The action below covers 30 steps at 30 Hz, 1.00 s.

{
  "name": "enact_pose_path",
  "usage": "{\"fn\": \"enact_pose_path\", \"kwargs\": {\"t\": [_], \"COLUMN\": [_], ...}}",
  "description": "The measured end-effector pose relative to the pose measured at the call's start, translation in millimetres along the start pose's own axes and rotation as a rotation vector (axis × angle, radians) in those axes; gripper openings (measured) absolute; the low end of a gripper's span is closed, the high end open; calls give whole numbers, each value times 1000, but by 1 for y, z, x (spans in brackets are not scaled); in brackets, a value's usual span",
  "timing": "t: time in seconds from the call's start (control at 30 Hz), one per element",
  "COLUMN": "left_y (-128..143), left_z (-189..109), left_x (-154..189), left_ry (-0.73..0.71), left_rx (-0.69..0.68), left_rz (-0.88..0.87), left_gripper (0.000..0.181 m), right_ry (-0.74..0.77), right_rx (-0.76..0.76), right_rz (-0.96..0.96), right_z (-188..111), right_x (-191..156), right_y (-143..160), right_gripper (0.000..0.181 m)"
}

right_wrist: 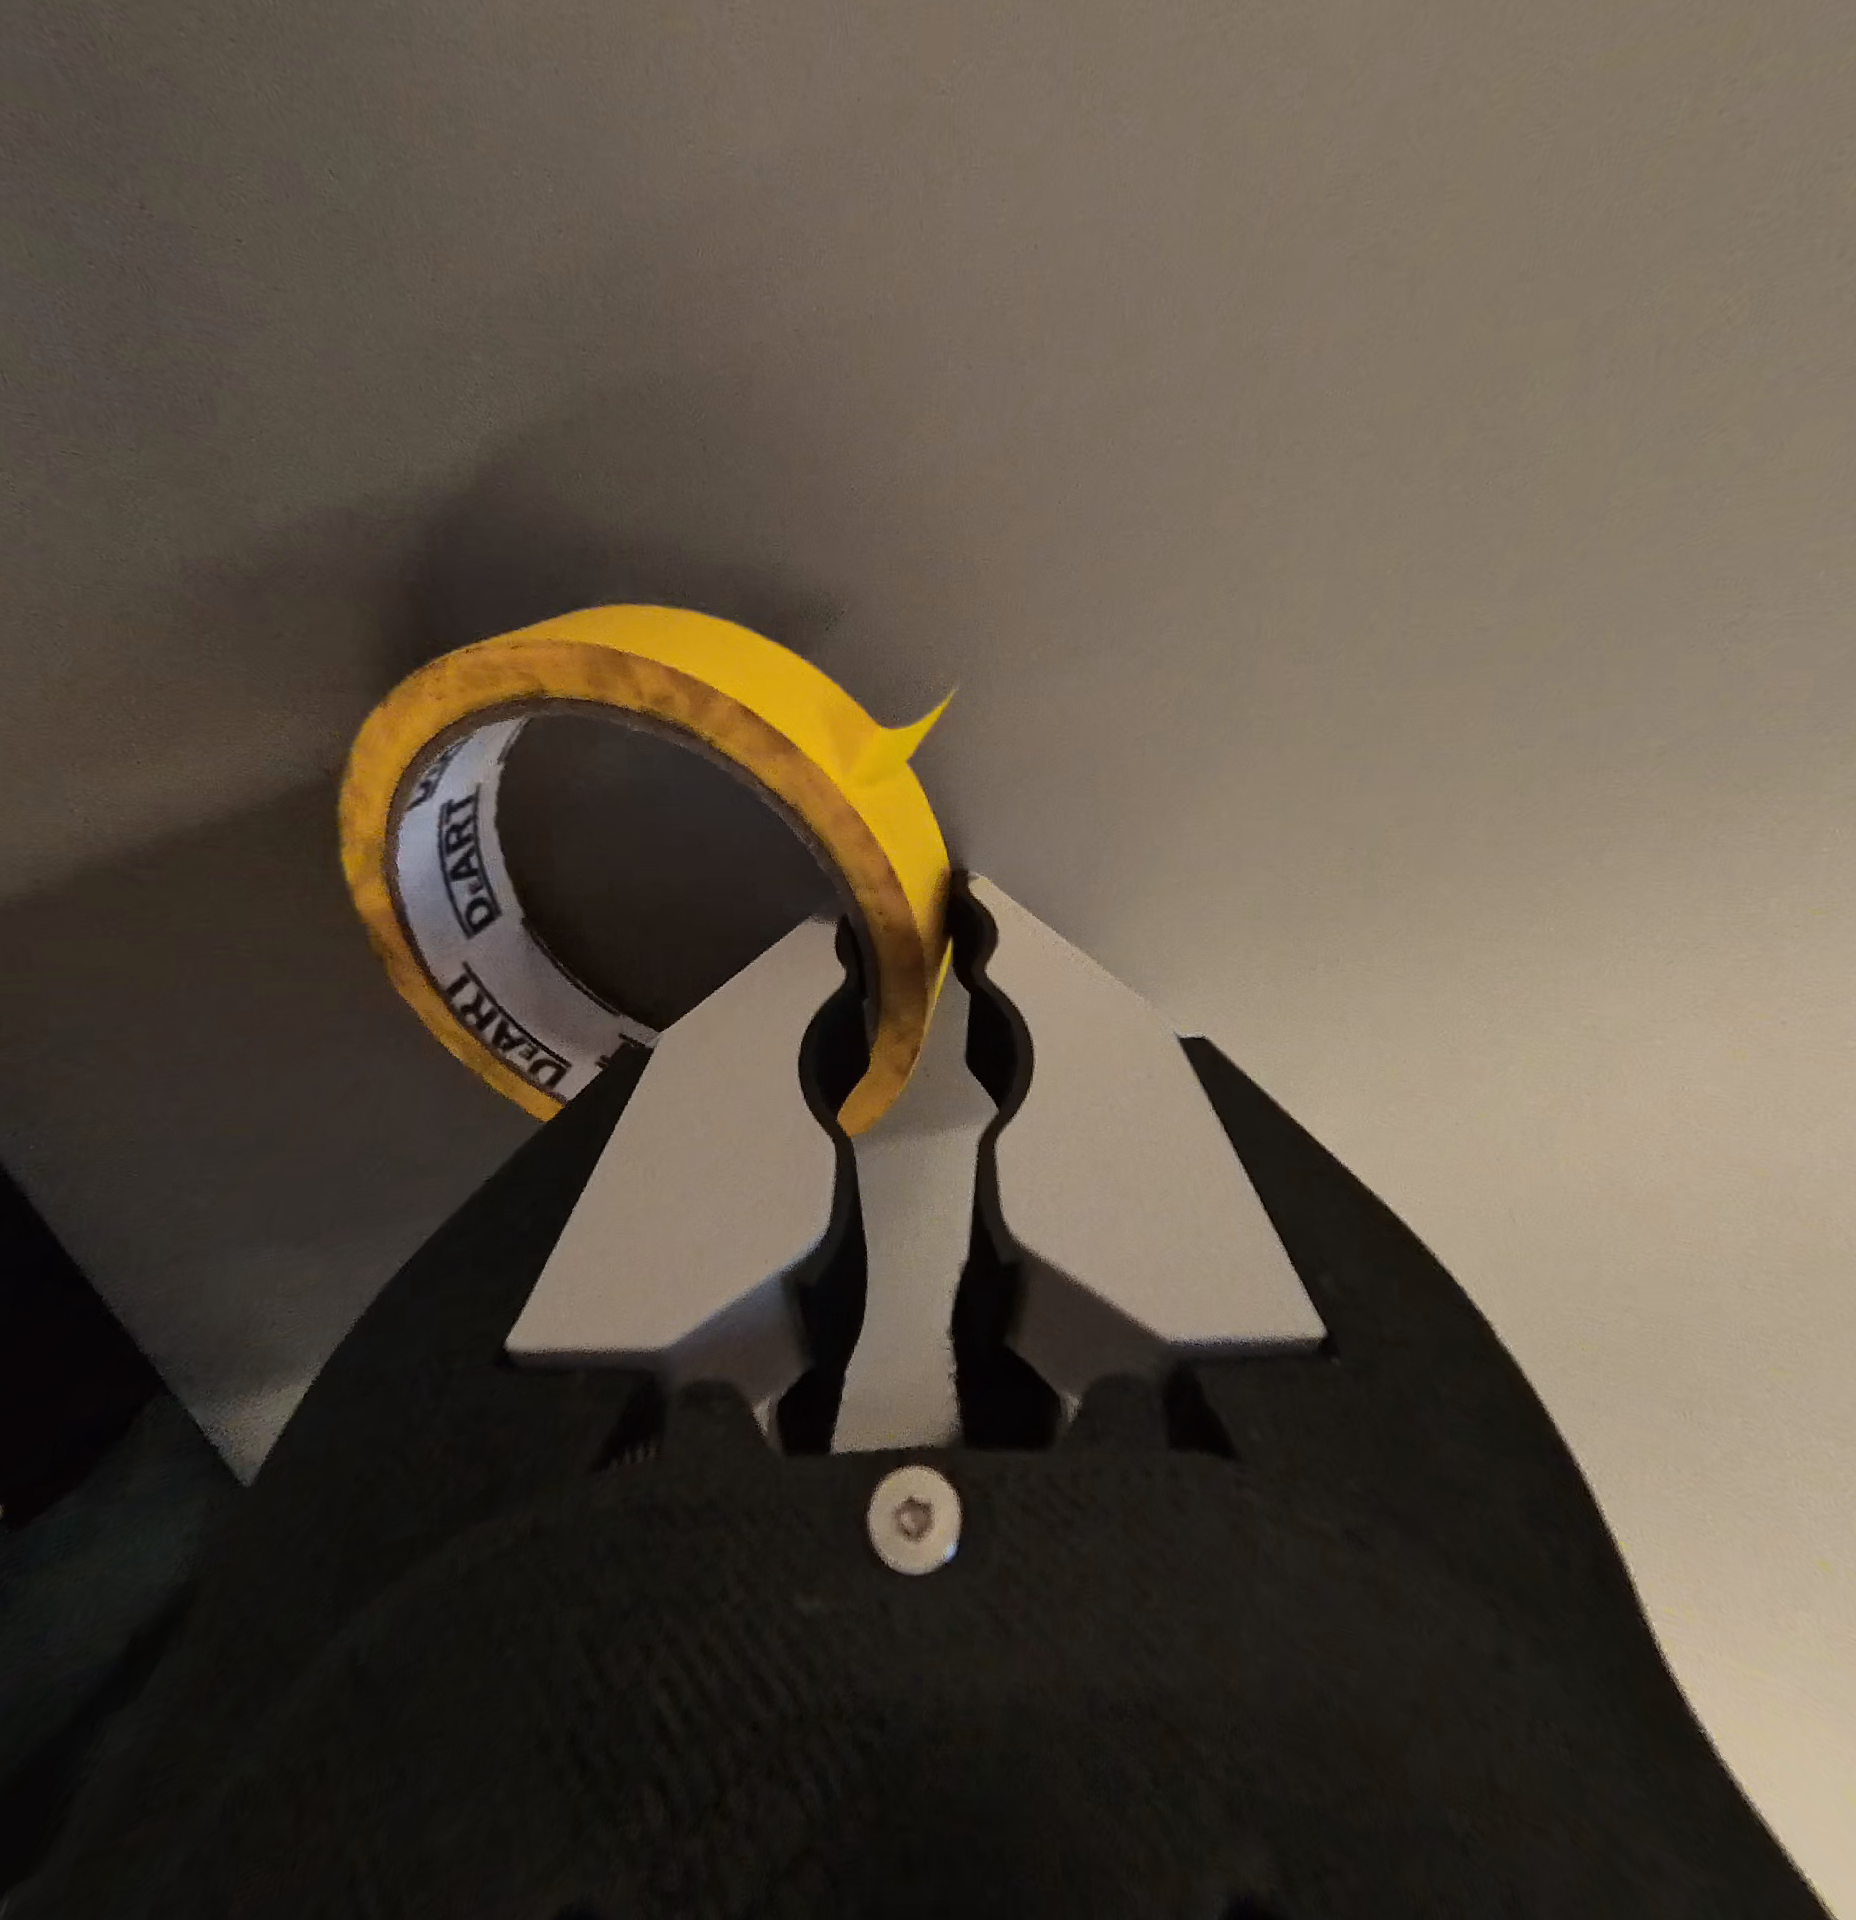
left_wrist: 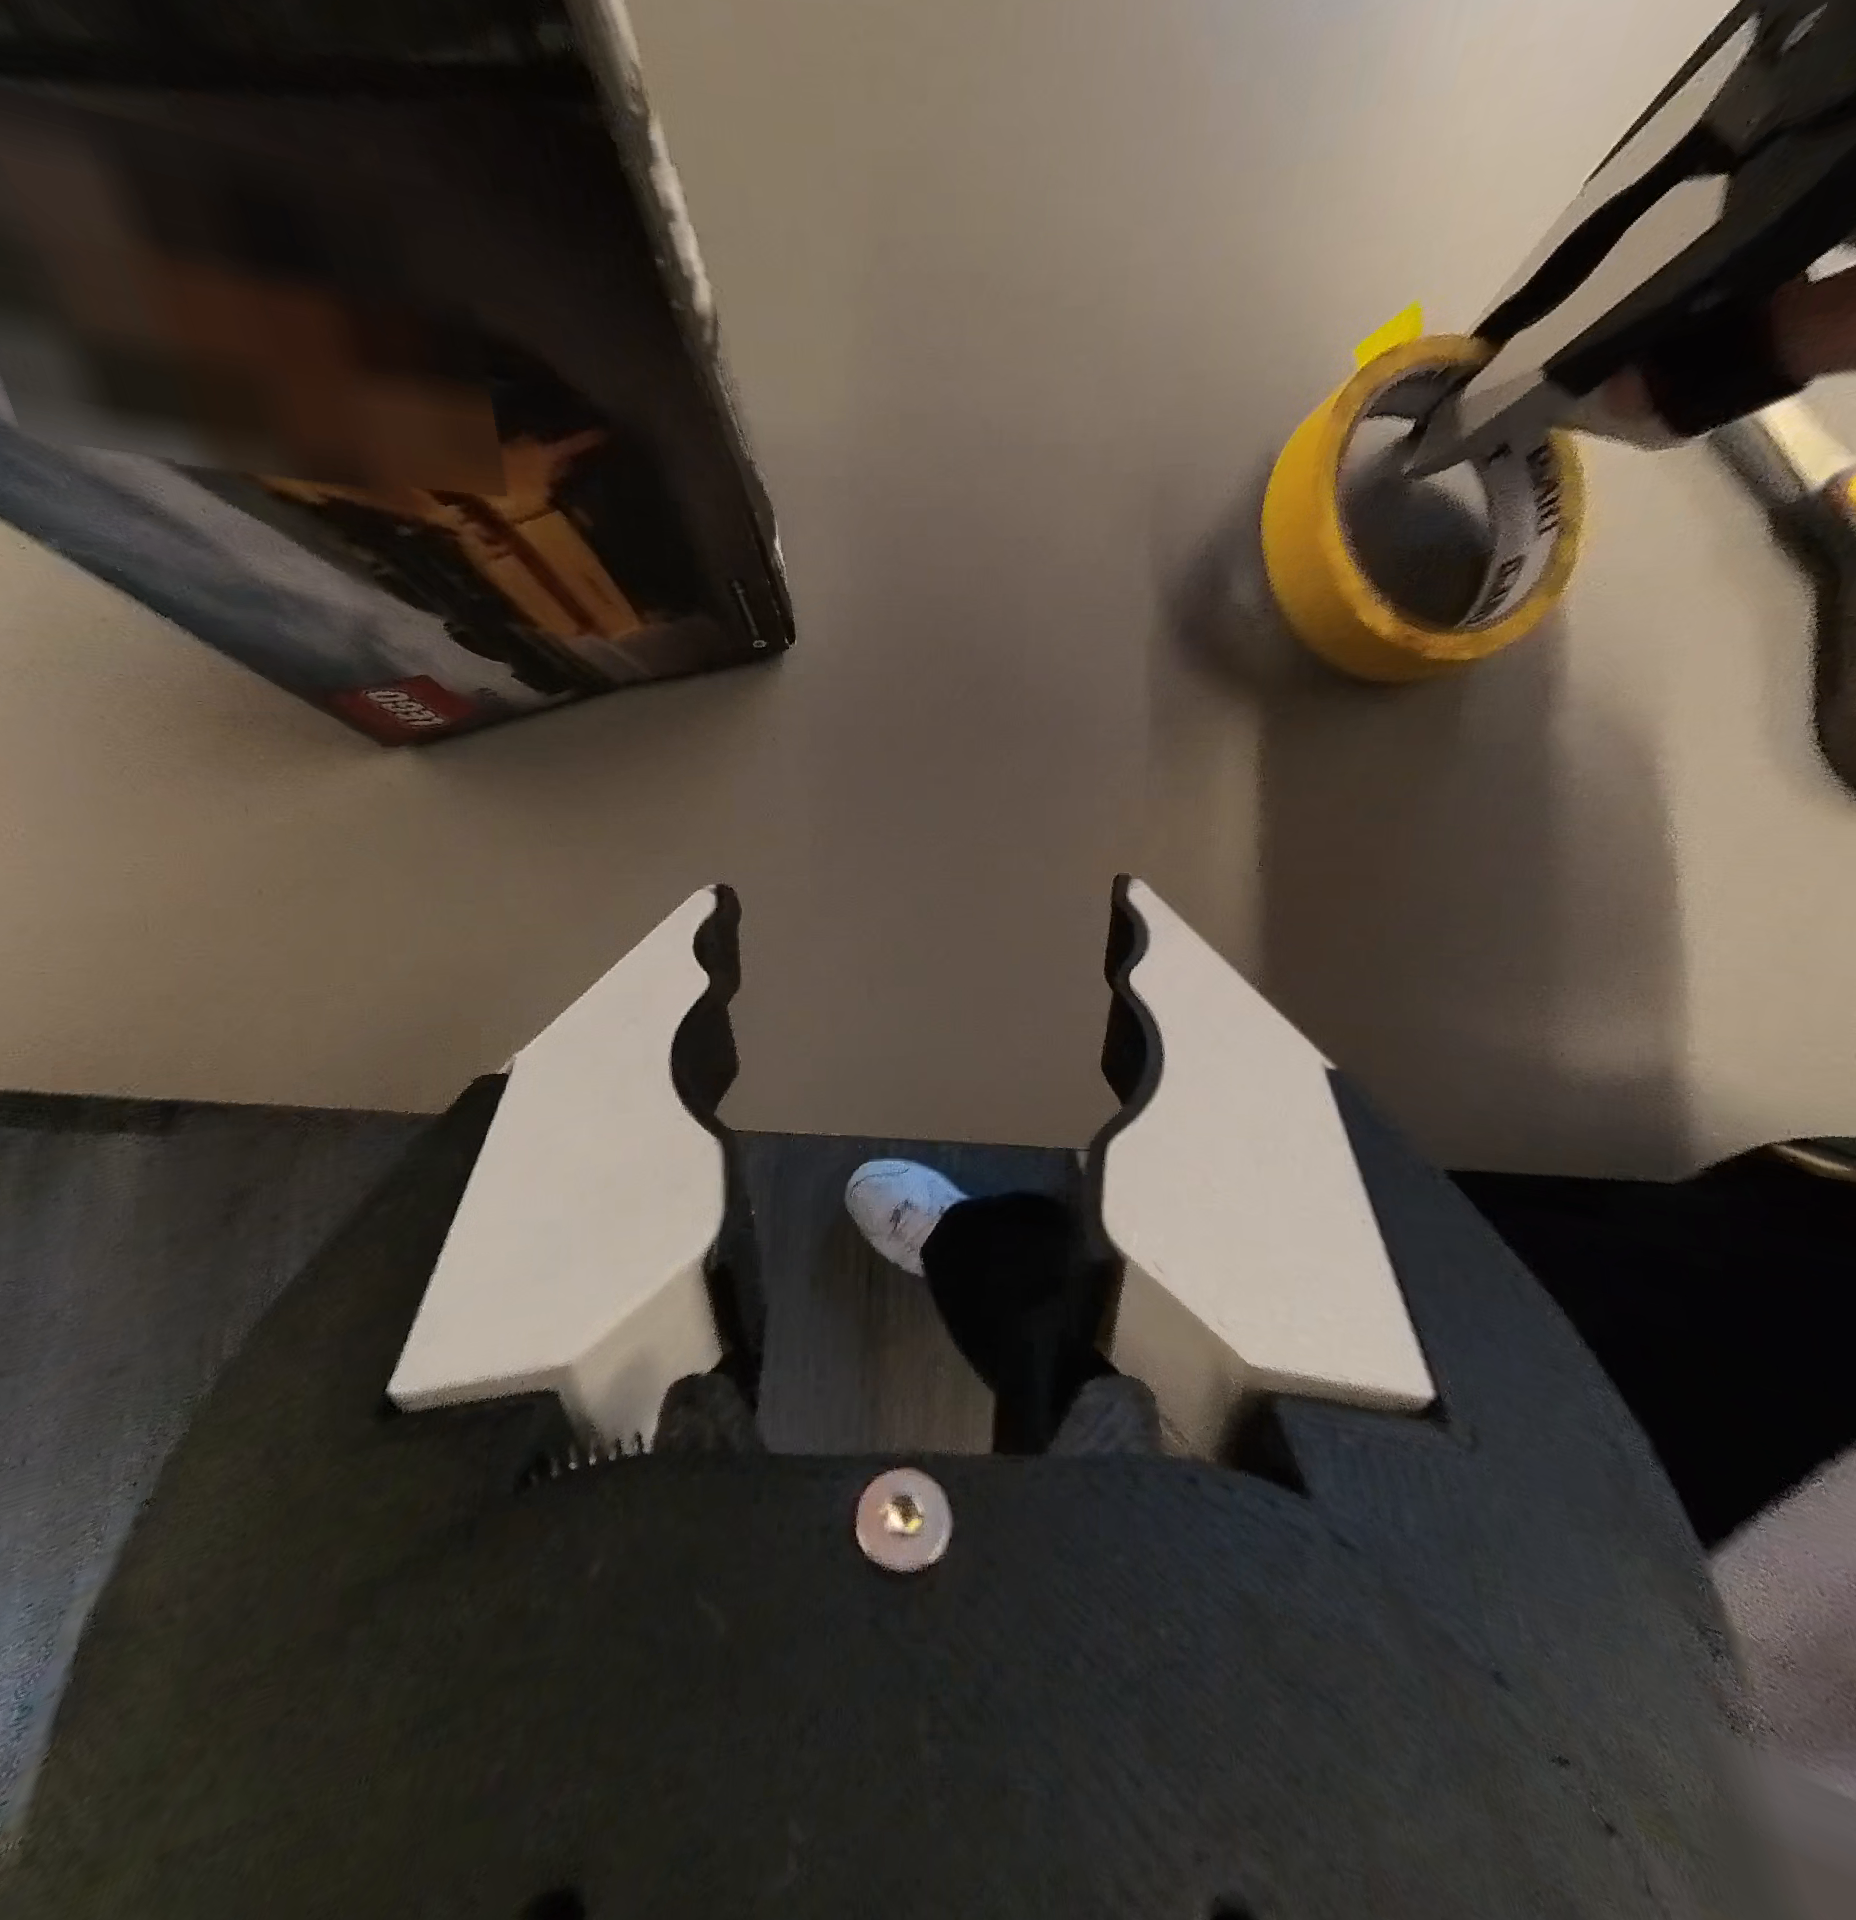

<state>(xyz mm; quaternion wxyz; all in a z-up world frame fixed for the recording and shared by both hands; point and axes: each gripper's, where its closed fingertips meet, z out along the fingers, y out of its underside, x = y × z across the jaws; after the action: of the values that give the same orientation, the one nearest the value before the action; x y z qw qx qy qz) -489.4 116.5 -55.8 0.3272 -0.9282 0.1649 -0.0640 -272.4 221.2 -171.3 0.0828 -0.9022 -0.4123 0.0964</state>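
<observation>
1. In the left wrist view we see our left gripper (left_wrist: 924, 551) above the pale table (left_wrist: 955, 312); its two white fingers (left_wrist: 591, 1174) stand wide apart and hold nothing; only the bare table shows between them.
2. In the same view we count one printed cardboard box (left_wrist: 404, 416) lying at the upper left, well apart from the gripper; part of its picture is blurred.
3. At the upper right there is one yellow tape roll (left_wrist: 1319, 592) on the table; the right gripper (left_wrist: 1443, 436) comes in from the corner, and one of its fingers goes inside the ring.
4. At the right edge lies one pair of scissors (left_wrist: 1838, 623) with dark handles, just beside the roll; it is blurred.
5. Below the table edge we see the dark floor and one white shoe (left_wrist: 898, 1210) of a person.
6. In the right wrist view the right gripper (right_wrist: 903, 914) is closed on the wall of the one yellow tape roll (right_wrist: 633, 686); one finger is inside the ring and one outside; the roll is tilted, and we cannot tell whether it touches the table (right_wrist: 1319, 416); one small loose end of tape (right_wrist: 903, 743) sticks out at its upper right.
</observation>
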Motion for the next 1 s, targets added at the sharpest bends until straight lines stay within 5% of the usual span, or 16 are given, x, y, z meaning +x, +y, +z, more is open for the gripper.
{"fn": "enact_pose_path", "kwargs": {"t": [0.1, 0.17, 0.3, 0.4, 0.53, 0.67, 0.77, 0.87, 1.0], "left_y": [-12, -24, -66, -114, -161, -176, -171, -173, -169], "left_z": [-35, -69, -129, -150, -134, -105, -82, -80, -74], "left_x": [-19, -42, -102, -132, -148, -140, -141, -138, -138], "left_ry": [26, 27, 6, 73, 243, 342, 406, 539, 624], "left_rx": [143, 256, 461, 565, 538, 519, 466, 477, 461], "left_rz": [-23, 16, 218, 442, 776, 1137, 1285, 1215, 1178], "left_gripper": [56, 56, 64, 67, 68, 62, 58, 34, 31], "right_ry": [-25, -40, 44, 77, -66, 27, 93, 59, 49], "right_rx": [-5, 48, 264, 545, 865, 933, 862, 874, 874], "right_rz": [15, 55, 117, 114, -67, -429, -559, -516, -441], "right_z": [-5, -17, -69, -130, -204, -232, -210, -205, -199], "right_x": [-4, -8, -5, -22, -104, -179, -191, -192, -186], "right_y": [4, 10, 8, -36, -142, -229, -260, -273, -276], "right_gripper": [45, 53, 54, 51, 54, 60, 45, 30, 27]}}
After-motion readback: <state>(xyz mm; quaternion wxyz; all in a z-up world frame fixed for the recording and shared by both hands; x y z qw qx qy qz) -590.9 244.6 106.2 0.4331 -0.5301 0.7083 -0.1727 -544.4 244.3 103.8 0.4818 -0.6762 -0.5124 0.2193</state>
